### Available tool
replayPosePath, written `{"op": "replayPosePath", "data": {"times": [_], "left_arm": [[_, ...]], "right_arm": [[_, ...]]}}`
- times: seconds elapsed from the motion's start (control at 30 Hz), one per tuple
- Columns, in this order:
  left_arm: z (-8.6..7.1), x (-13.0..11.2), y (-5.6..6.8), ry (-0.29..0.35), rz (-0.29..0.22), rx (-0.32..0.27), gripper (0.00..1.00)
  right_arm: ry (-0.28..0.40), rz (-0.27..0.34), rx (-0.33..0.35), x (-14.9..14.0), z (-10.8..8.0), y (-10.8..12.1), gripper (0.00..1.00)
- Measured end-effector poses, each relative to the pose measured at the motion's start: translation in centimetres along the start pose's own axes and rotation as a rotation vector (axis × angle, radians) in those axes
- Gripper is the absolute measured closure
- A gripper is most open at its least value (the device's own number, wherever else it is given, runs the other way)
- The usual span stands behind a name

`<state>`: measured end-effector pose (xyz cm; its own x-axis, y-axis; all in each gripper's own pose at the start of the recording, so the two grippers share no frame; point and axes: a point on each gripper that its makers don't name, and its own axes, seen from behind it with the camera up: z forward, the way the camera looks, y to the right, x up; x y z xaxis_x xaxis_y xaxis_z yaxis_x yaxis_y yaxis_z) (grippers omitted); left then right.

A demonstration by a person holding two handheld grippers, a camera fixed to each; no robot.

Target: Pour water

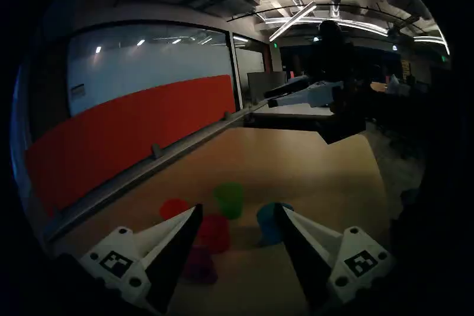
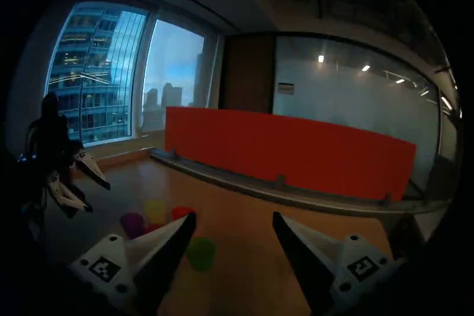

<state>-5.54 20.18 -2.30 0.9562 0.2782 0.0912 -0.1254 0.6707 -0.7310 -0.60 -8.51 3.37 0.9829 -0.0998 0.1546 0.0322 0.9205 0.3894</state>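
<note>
The room is dim; a cluster of small coloured cups stands on the wooden table, and both tools hang over it with nothing in them. The left gripper has its fingers spread wide and points down at the cluster; the green cup sits just beyond its tips, a blue cup close by one finger, a red cup off to the other side, a purple cup nearest. The right gripper is spread too, held well back from the cups; from its side a yellow cup shows as well. In this light I cannot tell which cup holds the water. They look like thin plastic tumblers: light, a bit slick, likely to flex or skid under a hard squeeze. I'd take one around the middle of its wall, fingers on opposite sides, gently, and keep it upright; the receiving cup, if empty, would tip easily, so it wants steadying.
</note>
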Motion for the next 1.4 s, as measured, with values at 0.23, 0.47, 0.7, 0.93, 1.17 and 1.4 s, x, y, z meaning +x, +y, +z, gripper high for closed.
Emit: {"op": "replayPosePath", "data": {"times": [0.23, 0.47, 0.7, 0.93, 1.17, 1.4], "left_arm": [[1.7, -0.6, 1.1, -0.018, -0.006, -0.043, 0.12], [3.6, -1.8, 2.3, -0.051, -0.009, -0.086, 0.11], [5.4, -3.3, 3.5, -0.096, -0.011, -0.131, 0.11], [7.0, -5.2, 4.5, -0.16, -0.006, -0.169, 0.11], [8.5, -6.8, 5.3, -0.206, -0.003, -0.188, 0.11], [9.8, -8.3, 6.3, -0.249, 0.014, -0.207, 0.11]], "right_arm": [[-0.012, -0.003, 0.006, -0.2, 0.6, 0.1, 0.0], [-0.028, -0.009, 0.006, -0.9, 1.0, 0.3, 0.0], [-0.044, -0.017, 0.011, -1.7, 1.6, 0.3, 0.0], [-0.054, -0.027, 0.012, -2.5, 2.2, 0.5, 0.0], [-0.062, -0.025, 0.013, -2.8, 2.7, 0.7, 0.0], [-0.067, -0.023, 0.011, -3.1, 3.0, 1.0, 0.0]]}}
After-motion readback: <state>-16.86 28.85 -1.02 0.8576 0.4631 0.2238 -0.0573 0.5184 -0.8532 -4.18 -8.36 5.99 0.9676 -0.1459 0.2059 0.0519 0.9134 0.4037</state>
